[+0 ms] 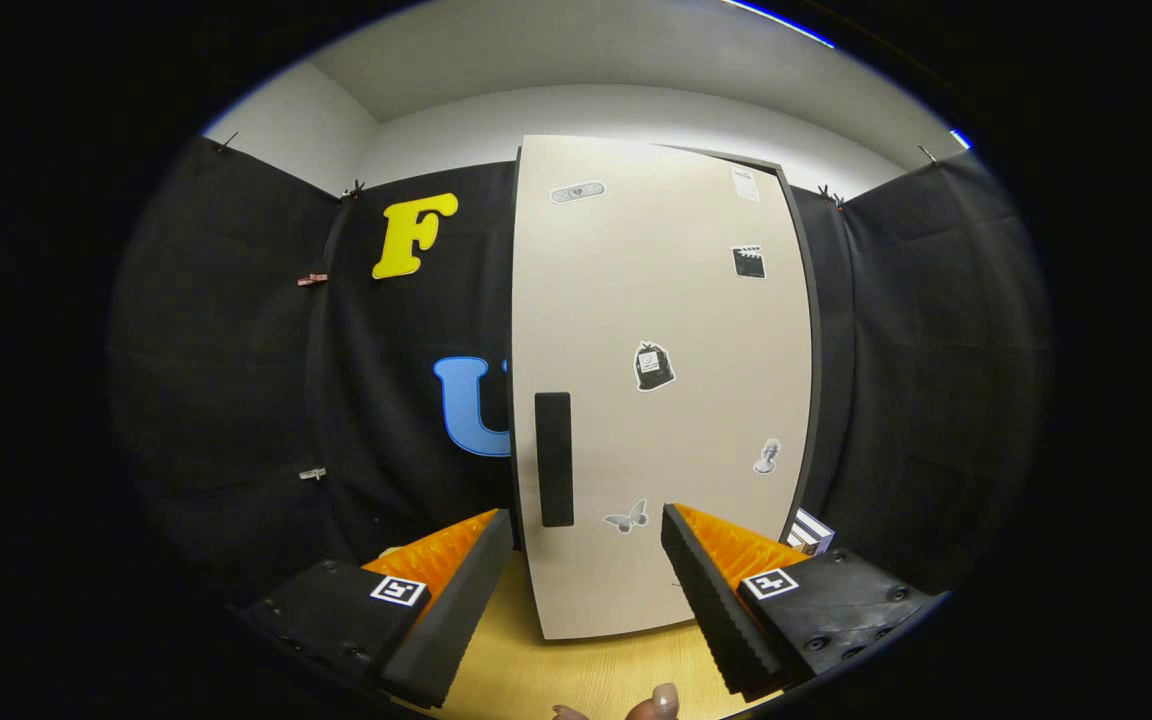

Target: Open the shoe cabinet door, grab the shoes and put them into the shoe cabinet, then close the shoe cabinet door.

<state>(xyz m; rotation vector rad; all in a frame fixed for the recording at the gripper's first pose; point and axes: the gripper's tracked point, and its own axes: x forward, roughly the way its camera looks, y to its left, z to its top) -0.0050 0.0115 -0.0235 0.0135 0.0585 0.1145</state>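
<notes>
The shoe cabinet door [656,380] is a tall cream panel with several small stickers, standing shut just ahead of my fingers. Its dark vertical handle [554,458] sits near the door's left edge, beyond my left finger. My gripper [586,530] is open, with nothing between the fingers; the door's lower part shows in the gap. A striped black-and-white item [809,530] peeks out at the cabinet's right side, behind my right finger.
The cabinet stands on a light wooden surface [556,670]. Black cloth walls [236,400] close in to the left, behind and to the right. A person's fingertips [658,703] show below the gripper.
</notes>
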